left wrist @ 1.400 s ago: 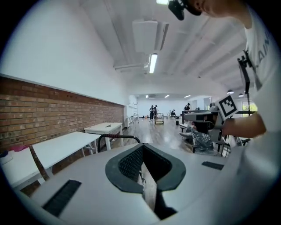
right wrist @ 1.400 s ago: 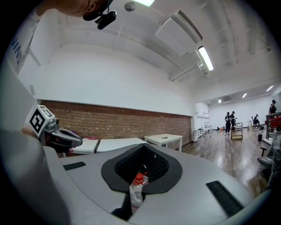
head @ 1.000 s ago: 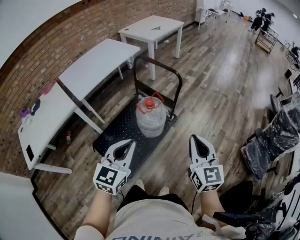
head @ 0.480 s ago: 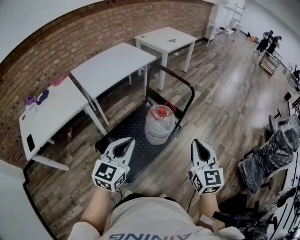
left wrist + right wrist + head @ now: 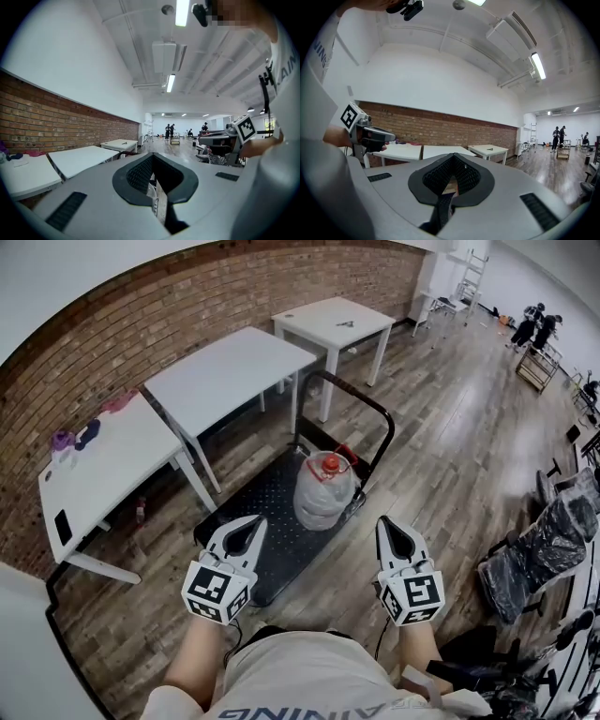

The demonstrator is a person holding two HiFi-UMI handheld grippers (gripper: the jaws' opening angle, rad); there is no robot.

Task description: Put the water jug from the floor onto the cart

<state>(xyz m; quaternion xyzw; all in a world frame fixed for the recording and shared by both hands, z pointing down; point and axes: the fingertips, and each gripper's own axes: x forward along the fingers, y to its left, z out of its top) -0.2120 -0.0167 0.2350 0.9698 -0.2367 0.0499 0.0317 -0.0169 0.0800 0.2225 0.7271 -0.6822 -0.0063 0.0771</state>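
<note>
While the water jug (image 5: pixel 323 493) stood upright on the black deck of the cart (image 5: pixel 246 512), close to the handle end and toward the deck's right edge, both grippers hung level over the wooden floor (image 5: pixel 441 427), short of the cart's near end. The left gripper (image 5: pixel 251 524) had its jaws together with nothing between them; the right gripper (image 5: pixel 386 524) was likewise closed and empty. Neither touched the jug. Judged from this, the placing looked done. The risks noted came from the jug's position, not from the grip. The cart presumably rolls, so a knock at its near end could send it across the floor. The jug sat nearer one edge than the middle, so a jolt might slide or tip it off that side. The red carry handle (image 5: pixel 340 454) leaned toward the cart's push bar (image 5: pixel 377 418); whether they touched could not be told. A white bench (image 5: pixel 225 367) stood just beside the cart's left side, leaving little room to steer.
</note>
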